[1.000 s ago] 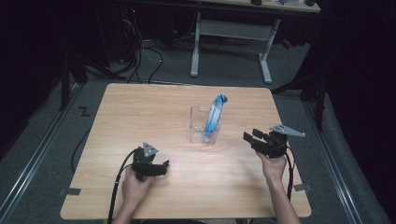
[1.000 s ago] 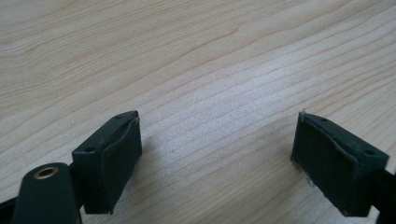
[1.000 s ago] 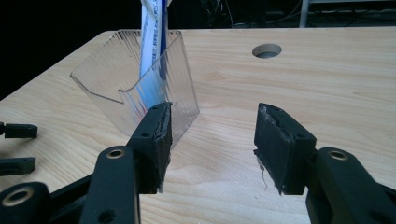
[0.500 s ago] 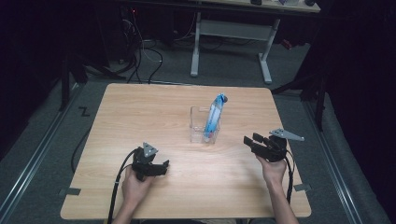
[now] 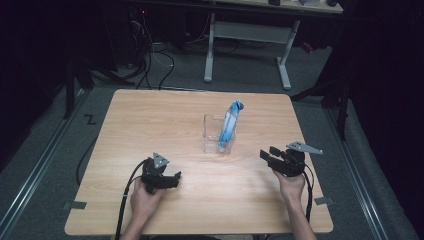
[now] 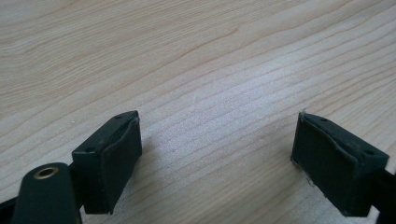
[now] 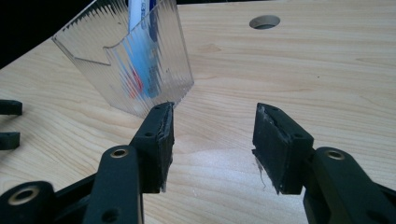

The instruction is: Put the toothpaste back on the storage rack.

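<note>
The clear holder [image 5: 218, 135] stands near the middle of the table [image 5: 150, 120], a little toward the far edge, and a blue and white tube [image 5: 229, 125] leans in it, its top tilted up and away past the holder's rim. In my right gripper view the holder [image 7: 135, 70] sits just beyond my left-hand jaw, its ribbed wall showing the tube [image 7: 140, 51] blurred through the plastic, with a patch of red low down on it. My right gripper [image 5: 267, 155] is at the right of the table, level with the front of the holder and near it but apart from it, pointing leftward toward it; its jaws stand apart with nothing between them, only bare wood showing in the gap [image 7: 214, 135]. A round hole [image 7: 264, 21] is cut in the table beyond them. My left gripper [image 5: 172, 179] lies at the near left of the table, well apart from the holder, with my hand [image 5: 142, 200] wrapped around its back and its cable [image 5: 125, 200] trailing off the near edge. Its jaws are also spread wide and empty, low over the wood grain [image 6: 217, 140]. Beyond the table I see a grey floor [image 5: 250, 80] and the legs of another desk [image 5: 250, 30].
</note>
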`<move>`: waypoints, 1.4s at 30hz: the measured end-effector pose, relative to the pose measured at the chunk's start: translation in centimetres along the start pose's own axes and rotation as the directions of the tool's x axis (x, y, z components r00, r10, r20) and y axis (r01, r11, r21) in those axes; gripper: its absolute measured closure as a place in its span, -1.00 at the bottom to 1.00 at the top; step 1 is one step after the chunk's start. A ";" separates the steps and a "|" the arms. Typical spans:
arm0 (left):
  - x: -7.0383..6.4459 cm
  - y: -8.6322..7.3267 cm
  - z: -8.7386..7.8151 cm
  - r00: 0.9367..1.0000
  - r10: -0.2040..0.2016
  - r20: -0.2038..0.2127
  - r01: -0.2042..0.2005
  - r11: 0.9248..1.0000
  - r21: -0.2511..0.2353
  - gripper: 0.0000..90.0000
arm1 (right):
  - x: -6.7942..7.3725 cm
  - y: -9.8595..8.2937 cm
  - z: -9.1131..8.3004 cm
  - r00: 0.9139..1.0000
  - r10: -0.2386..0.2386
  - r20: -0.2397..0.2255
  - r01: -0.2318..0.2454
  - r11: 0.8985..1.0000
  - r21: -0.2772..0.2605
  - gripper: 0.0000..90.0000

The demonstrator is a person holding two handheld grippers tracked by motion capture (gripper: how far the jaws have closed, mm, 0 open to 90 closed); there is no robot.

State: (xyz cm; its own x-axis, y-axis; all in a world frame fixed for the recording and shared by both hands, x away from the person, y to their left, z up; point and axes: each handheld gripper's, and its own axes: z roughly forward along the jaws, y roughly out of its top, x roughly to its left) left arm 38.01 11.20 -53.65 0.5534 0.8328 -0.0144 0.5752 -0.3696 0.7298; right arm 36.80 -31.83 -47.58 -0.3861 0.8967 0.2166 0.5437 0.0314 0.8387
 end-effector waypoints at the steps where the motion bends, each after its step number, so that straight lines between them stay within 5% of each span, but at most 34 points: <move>1: 0.0 0.0 0.0 1.000 0.000 0.000 0.000 1.000 0.000 -0.64 | 0.0 -0.1 0.0 1.000 0.003 0.000 -0.003 1.000 0.005 0.08; 42: 0.0 0.0 0.0 1.000 0.000 0.000 0.000 1.000 0.000 -0.64 | 0.6 -2.2 4.1 0.998 -0.044 0.044 0.038 0.991 0.126 0.14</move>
State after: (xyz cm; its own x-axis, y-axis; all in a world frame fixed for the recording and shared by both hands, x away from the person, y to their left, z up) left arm 38.01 11.20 -53.65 0.5532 0.8329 -0.0146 0.5752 -0.3692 0.7300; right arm 38.38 -29.58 -51.36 -0.3762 0.9131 0.1575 0.6186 0.1209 0.7764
